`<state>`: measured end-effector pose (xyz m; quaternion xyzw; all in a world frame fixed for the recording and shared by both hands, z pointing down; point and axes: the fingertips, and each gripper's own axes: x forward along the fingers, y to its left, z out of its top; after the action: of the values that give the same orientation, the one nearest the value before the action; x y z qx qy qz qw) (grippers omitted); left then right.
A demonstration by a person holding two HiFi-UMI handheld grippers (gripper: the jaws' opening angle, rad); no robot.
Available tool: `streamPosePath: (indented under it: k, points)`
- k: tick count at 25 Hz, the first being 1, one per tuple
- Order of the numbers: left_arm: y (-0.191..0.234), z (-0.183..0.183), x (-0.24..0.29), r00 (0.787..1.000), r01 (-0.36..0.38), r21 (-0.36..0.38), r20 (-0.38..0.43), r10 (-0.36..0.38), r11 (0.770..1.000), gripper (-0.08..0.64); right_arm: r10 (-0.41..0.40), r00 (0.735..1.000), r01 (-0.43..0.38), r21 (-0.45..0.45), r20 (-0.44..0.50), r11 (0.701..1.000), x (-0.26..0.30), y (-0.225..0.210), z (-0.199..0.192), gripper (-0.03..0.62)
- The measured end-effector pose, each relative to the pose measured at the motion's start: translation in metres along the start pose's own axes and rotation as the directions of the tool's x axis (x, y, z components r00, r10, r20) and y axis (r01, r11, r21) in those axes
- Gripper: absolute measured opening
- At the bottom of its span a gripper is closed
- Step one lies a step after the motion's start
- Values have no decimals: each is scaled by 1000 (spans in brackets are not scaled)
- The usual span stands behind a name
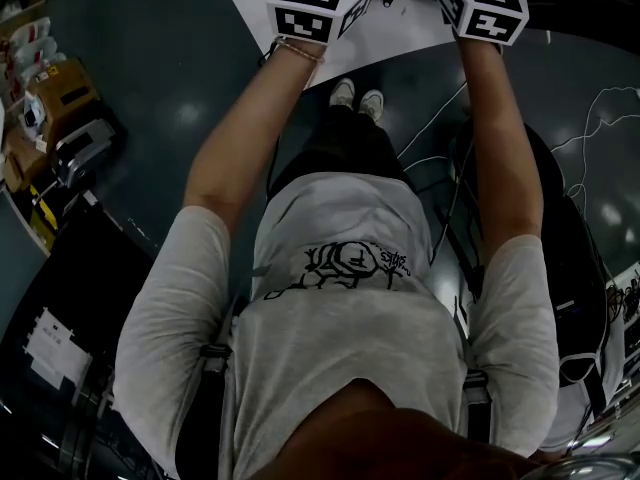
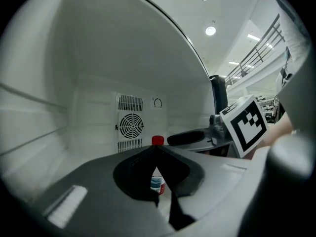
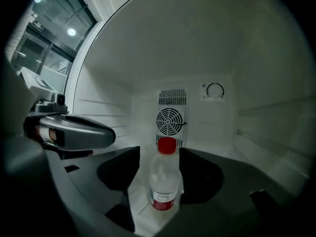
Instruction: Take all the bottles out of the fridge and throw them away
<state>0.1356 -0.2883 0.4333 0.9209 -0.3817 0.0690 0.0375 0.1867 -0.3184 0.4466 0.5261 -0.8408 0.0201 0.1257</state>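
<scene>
Right gripper (image 3: 159, 154): jaws wide, either side of the bottle, not pressing it; left gripper (image 2: 157, 151): jaws together, holding nothing, just beside the right one; bottle (image 3: 163, 181): clear, red cap, upright on the fridge (image 3: 256, 127) floor, in front of the fan (image 3: 170, 121) on the back wall; risks, as judged: a jaw nudges the light bottle and tips it backward; a grip on the cap slips; the left gripper knocks it

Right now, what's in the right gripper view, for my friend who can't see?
A clear bottle with a red cap stands inside a white fridge, in the gap between the right gripper's open jaws. A fan vent is behind; the left gripper is alongside.
</scene>
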Motion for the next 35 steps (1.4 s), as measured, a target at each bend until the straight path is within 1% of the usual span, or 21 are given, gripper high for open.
streamPosePath:
  k: [7,14,22,25,31,35]
  points:
    - [12,0,20,1000,-4,12,-6,5,1000,9,-6,1000,6,25,-4,1000,26,-13,-6,219]
    - [17,2,24,1000,-5,11,-10,5,1000,9,-11,1000,10,41,7,999,41,-19,-5,219]
    - [21,4,17,1000,-11,3,-12,11,1000,9,-8,1000,8,15,4,1000,34,-13,1,186]
    - [18,5,17,1000,-9,3,-9,9,1000,9,-12,1000,12,17,1,1000,28,-14,-2,183]
    - [19,8,15,1000,-17,-3,-1,17,1000,9,-10,1000,10,9,14,1000,17,-14,9,178]
    - [15,5,12,1000,-13,-7,-5,13,1000,9,-8,1000,8,15,8,1000,7,-11,8,177]
